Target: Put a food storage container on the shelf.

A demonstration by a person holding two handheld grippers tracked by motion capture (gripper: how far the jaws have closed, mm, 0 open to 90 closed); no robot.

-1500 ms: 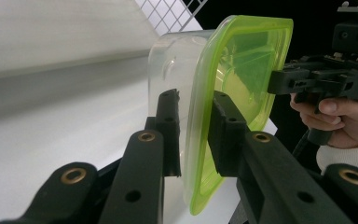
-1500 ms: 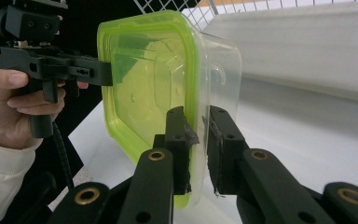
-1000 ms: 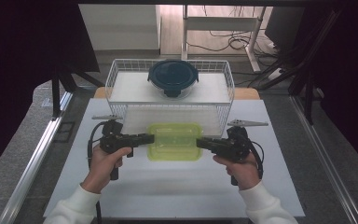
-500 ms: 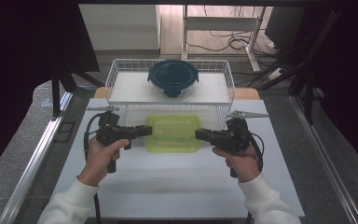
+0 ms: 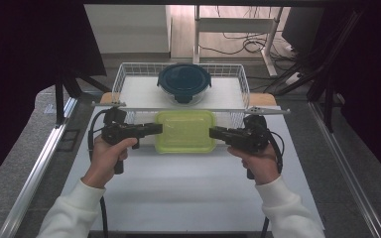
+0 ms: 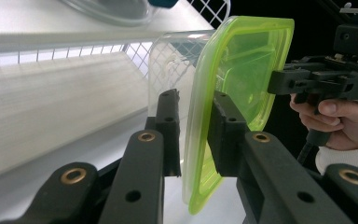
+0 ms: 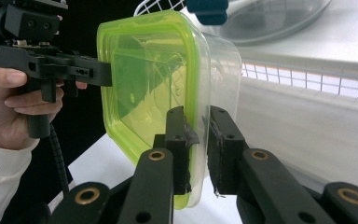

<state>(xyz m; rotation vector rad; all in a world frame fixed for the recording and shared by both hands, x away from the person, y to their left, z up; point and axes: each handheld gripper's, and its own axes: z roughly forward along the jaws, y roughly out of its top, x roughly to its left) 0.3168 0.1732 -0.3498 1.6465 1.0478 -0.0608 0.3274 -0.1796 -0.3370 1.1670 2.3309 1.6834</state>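
Note:
A clear rectangular container with a lime-green lid [image 5: 185, 130] hangs level just in front of the wire basket [image 5: 121, 74]. My left gripper [image 5: 158, 129] is shut on its left rim, and my right gripper [image 5: 212, 133] is shut on its right rim. In the left gripper view the jaws [image 6: 193, 107] pinch the lid edge of the container [image 6: 242, 70], with the other gripper [image 6: 279, 81] on the far rim. From the right gripper view, its jaws [image 7: 196, 121] clamp lid and wall of the container [image 7: 144, 70]. There the left gripper [image 7: 105, 73] holds the opposite side.
A round bowl with a dark blue lid [image 5: 184, 82] sits inside the basket, at its back middle. The white tabletop [image 5: 188, 188] lies beneath the hands. Metal rails [image 5: 39, 168] run along both table sides. Cables lie on the floor beyond the basket.
Both grippers have carried the green-lidded container away from the person toward the basket's front wall, apparently higher above the table. The grip on both rims is unchanged.

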